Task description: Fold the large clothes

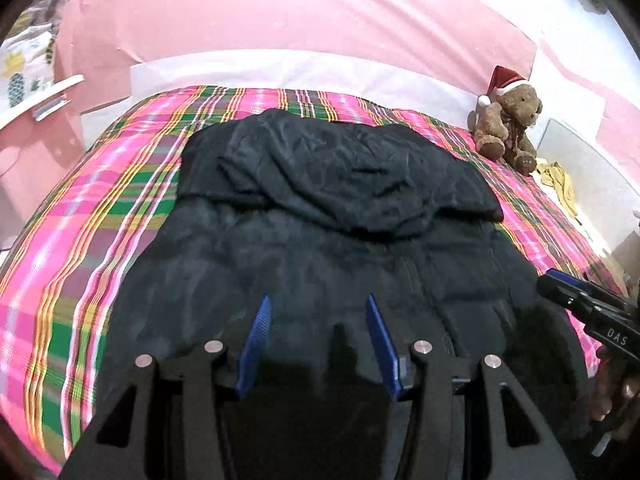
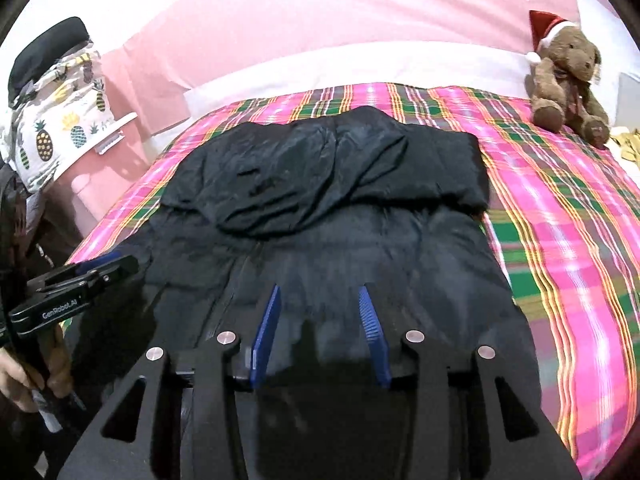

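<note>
A large black padded jacket (image 1: 320, 216) lies flat on the plaid bed cover, its far part folded back over the body; it also shows in the right wrist view (image 2: 320, 208). My left gripper (image 1: 318, 304) is open and empty, hovering over the jacket's near left part. My right gripper (image 2: 320, 294) is open and empty over the near right part. The right gripper also shows at the right edge of the left wrist view (image 1: 560, 284), and the left gripper at the left edge of the right wrist view (image 2: 104, 264).
The pink, green and yellow plaid cover (image 1: 100, 232) spreads over the bed (image 2: 560, 240). A brown teddy bear with a Santa hat (image 1: 508, 120) (image 2: 568, 80) sits at the far right corner. A pineapple-print cloth (image 2: 52, 132) is at the left. A pink wall (image 1: 300, 12) stands behind.
</note>
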